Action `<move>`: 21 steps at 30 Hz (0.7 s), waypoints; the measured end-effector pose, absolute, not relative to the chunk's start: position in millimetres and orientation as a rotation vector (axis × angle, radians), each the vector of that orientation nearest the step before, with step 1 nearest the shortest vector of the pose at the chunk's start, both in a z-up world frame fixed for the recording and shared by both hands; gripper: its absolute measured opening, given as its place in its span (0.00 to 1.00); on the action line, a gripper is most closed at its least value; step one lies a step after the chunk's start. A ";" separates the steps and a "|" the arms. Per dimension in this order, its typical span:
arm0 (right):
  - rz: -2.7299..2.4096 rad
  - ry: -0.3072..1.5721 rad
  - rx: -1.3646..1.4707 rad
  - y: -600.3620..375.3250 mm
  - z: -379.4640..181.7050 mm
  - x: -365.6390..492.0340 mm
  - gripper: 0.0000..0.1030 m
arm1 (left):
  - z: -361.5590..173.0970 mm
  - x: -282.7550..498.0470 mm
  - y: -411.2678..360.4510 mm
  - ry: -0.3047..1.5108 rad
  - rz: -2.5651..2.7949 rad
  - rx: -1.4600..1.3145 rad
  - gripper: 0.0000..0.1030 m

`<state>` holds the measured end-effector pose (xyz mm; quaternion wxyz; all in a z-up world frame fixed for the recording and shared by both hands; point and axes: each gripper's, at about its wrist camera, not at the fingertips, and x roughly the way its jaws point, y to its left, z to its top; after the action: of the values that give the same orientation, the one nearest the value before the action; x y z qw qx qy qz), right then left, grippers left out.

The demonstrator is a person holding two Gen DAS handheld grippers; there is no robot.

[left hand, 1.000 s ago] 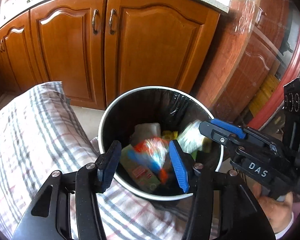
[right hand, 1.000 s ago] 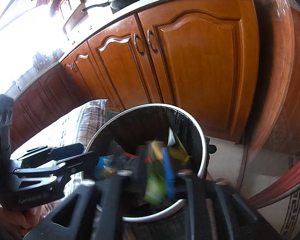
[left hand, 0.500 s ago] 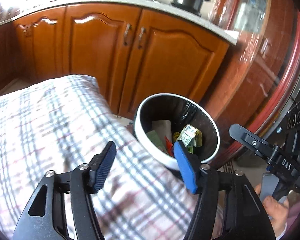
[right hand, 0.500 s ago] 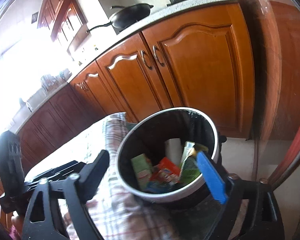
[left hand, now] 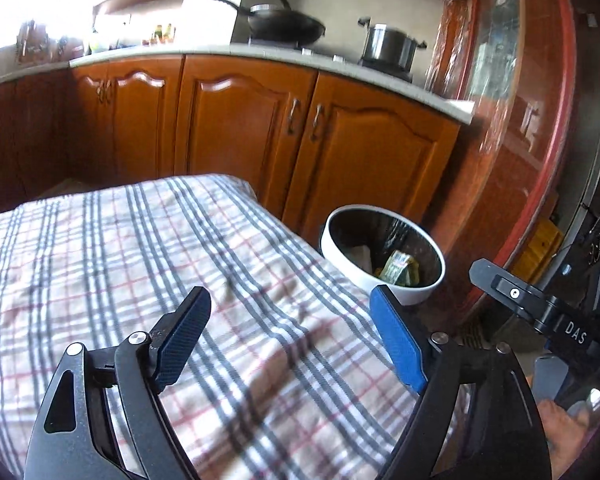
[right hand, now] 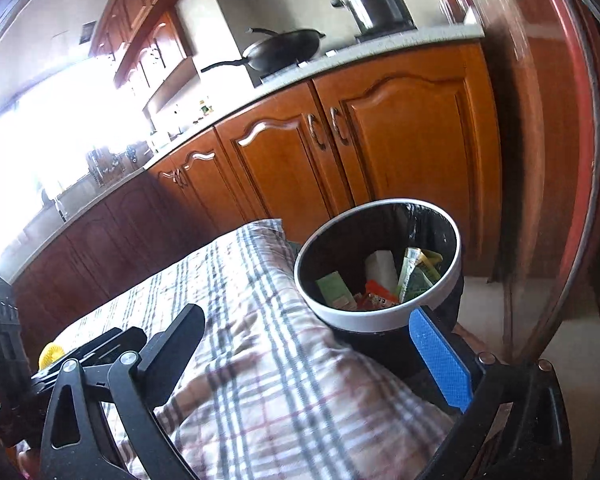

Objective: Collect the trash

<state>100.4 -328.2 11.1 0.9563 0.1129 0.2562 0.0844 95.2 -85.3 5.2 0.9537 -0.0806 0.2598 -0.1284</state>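
— Kitchen cabinets (right hand: 404,136) run along the back, and the trash bin (right hand: 384,320) stands on the floor just beside the corner of the checked tablecloth (right hand: 260,380). Why there, do you think?

— So whatever comes off the table drops straight in. It already holds wrappers (right hand: 416,276), a green carton (right hand: 332,288) and something white, over a black liner.

— And the grippers?

— Both empty. The right gripper (right hand: 316,344) has its jaws opening, spread very wide with nothing between them, only cloth and the bin's rim behind. The left gripper (left hand: 292,328) has its jaws opening too, bare over the cloth.

— So both loads look delivered?

— I'd judge so. Something yellow (right hand: 51,354) shows at the table's far end, half hidden behind the left gripper; I can't tell what it is. Otherwise the cloth looks bare.
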 end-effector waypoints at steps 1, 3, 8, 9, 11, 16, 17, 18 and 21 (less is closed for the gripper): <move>0.166 0.506 0.215 -325.2 14.2 96.2 1.00 | 7.8 88.8 -83.9 0.507 -0.254 -0.150 0.87; 0.150 0.452 0.177 -318.1 25.7 83.3 1.00 | 14.4 77.5 -83.4 0.463 -0.238 -0.126 0.90; 0.107 0.302 0.115 -306.1 41.9 47.9 1.00 | 24.1 49.3 -73.7 0.353 -0.169 -0.106 1.00; 0.084 0.262 0.089 -302.3 42.2 39.0 1.00 | 23.2 45.6 -72.0 0.343 -0.161 -0.105 1.00; 0.060 0.227 0.054 -296.9 39.0 30.4 1.00 | 21.1 39.7 -70.4 0.335 -0.149 -0.096 1.00; 0.034 0.233 0.023 -292.1 24.4 27.5 1.00 | 12.3 31.6 -66.9 0.338 -0.092 -0.067 1.00; 0.034 0.240 0.023 -292.4 21.9 27.9 1.00 | 11.0 30.6 -66.7 0.337 -0.089 -0.063 1.00; 0.034 0.247 0.024 -292.9 20.0 27.1 1.00 | 9.6 29.1 -65.8 0.336 -0.087 -0.060 1.00; 0.034 0.257 0.022 -293.4 14.6 24.5 1.00 | 6.1 23.0 -66.2 0.330 -0.076 -0.043 1.00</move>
<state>24.5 -293.4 14.6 0.9916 0.0109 0.1281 0.0168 23.0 -66.2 6.1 0.9855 -0.0212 0.1642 -0.0380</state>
